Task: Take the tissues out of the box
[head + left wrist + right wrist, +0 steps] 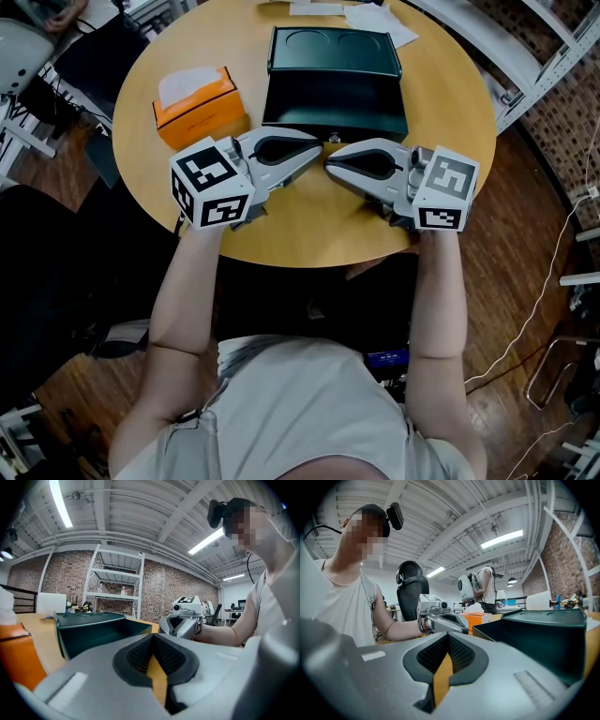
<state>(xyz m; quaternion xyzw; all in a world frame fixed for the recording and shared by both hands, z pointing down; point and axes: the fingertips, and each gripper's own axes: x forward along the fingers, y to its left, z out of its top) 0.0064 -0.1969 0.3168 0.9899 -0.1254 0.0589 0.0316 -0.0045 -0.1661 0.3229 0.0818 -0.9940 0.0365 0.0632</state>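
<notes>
An orange tissue box [197,111] with white tissue showing at its top stands on the left part of the round wooden table [309,230]. It also shows in the left gripper view at the left edge [14,654] and, far off, in the right gripper view [482,618]. My left gripper [317,152] lies just right of the box, shut and empty. My right gripper [330,163] faces it tip to tip, also shut with nothing in it. Each gripper view shows its own closed jaws, left gripper [153,638] and right gripper [448,640], with the other gripper beyond.
A dark green open case [335,80] stands right behind both gripper tips, its lid tilted back. White papers [380,21] lie at the table's far edge. Another person [477,587] stands in the background. Chairs and cables surround the table.
</notes>
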